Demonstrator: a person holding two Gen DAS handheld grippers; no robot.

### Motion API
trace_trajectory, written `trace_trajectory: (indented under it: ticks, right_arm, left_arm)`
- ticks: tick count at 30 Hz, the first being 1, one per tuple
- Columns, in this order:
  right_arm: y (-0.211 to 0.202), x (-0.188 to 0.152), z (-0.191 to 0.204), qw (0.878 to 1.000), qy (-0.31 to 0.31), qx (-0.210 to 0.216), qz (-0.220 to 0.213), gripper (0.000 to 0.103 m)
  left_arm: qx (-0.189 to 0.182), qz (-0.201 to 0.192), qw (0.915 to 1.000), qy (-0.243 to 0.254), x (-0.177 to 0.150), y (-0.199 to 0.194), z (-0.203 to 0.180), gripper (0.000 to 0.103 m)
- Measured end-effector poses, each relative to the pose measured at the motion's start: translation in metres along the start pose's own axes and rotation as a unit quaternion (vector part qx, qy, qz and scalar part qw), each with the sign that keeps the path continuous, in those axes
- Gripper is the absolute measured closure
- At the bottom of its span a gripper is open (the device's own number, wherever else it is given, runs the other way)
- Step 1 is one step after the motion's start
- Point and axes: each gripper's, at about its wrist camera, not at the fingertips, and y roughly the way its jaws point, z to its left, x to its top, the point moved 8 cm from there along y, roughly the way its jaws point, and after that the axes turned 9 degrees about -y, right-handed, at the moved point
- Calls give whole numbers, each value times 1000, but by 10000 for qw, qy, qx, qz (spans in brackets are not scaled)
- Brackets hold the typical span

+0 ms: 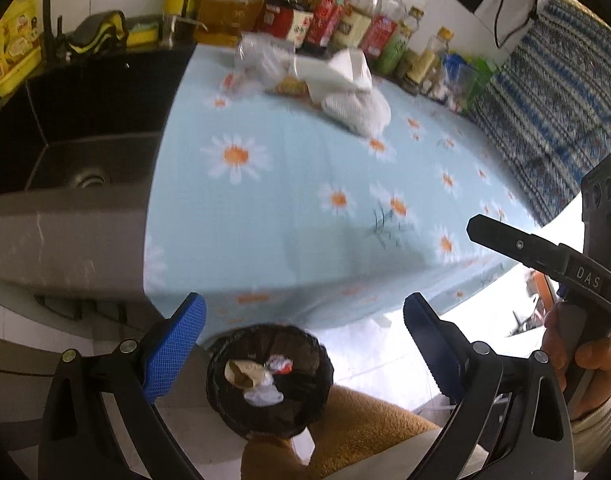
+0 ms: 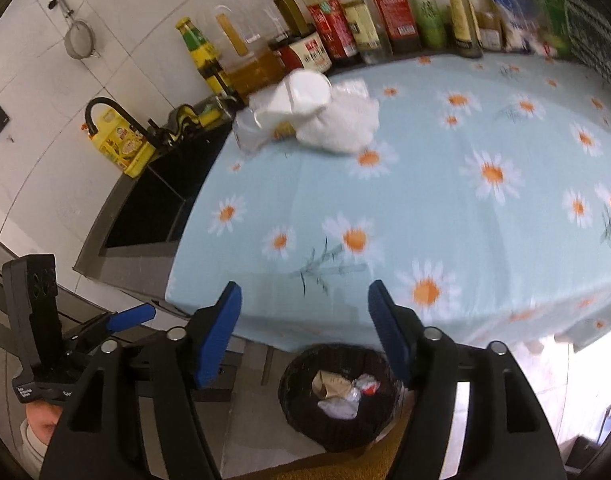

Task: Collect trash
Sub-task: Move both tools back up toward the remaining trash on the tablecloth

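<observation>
A black bin [image 1: 270, 384] [image 2: 339, 396] stands on the floor below the table's front edge, with crumpled paper and wrappers [image 1: 257, 376] [image 2: 341, 390] inside. My left gripper [image 1: 303, 320] hovers above it, open, nothing between its blue pads. My right gripper [image 2: 303, 308] is open too, over the table's front edge and the bin, empty. At the far side of the daisy-print tablecloth [image 1: 305, 184] [image 2: 445, 208] lies a heap of white trash [image 1: 341, 84] [image 2: 317, 116]: a white paper box, clear plastic, and a white bag. The right gripper [image 1: 505, 240] also shows in the left wrist view, held by a hand.
A dark sink [image 1: 65, 140] [image 2: 157, 208] with a black tap lies left of the table. Several sauce and oil bottles [image 1: 345, 20] [image 2: 365, 20] line the wall behind the trash heap. A patterned cloth [image 1: 553, 112] hangs at the right. The person's tan trouser leg [image 1: 357, 432] is beside the bin.
</observation>
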Motion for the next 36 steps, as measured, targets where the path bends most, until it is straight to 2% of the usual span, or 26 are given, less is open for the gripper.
trace_trajectory:
  ticks: [7,11,24,27,36]
  right_arm:
    - [10,50,-5,9991,-374,199,-79,34]
    - [16,76,-11,9982,-503,277,-169,23]
    - [63,149,-29,9921,-1069,662,-30,22]
    - [77,160,-30,9899,-1139,835,91,22]
    - [116,182,-32,9842,-1394,1008,415,22]
  left_arm:
    - [120,-249,9994,-191,33,0,-8,7]
    - [228,-375,9987,-272,50,3,-10,7]
    - [661,-590,9932,-761,86,13,-7,7]
    - [744,-583,9915,-896,91,17,-6,7]
    - [856,-499,9882,-1169,101,32,-8,7]
